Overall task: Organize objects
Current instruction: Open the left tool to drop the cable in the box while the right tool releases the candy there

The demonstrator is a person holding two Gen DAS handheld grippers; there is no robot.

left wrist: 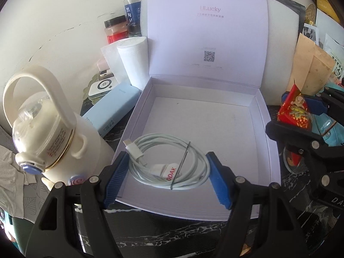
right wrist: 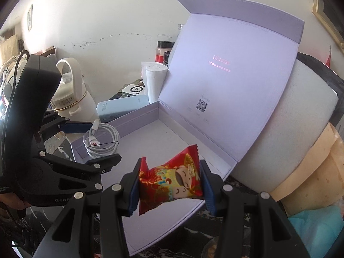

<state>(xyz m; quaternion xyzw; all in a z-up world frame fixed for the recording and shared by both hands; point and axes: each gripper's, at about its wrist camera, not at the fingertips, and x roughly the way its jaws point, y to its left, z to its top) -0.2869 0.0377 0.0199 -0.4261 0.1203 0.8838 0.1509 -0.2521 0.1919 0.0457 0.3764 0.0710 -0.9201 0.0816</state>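
Observation:
An open white box with its lid upright stands on the dark marble table. A coiled white cable with a Kodak tag lies in the box's near left corner. My left gripper straddles the cable with its blue pads apart on either side; the jaws are open. My right gripper is shut on a red snack packet and holds it above the box's right front edge.
A white flask with a loop handle stands left of the box. A light blue power bank, a white cylinder, jars and a small white device sit behind. White foam and brown paper bags are on the right.

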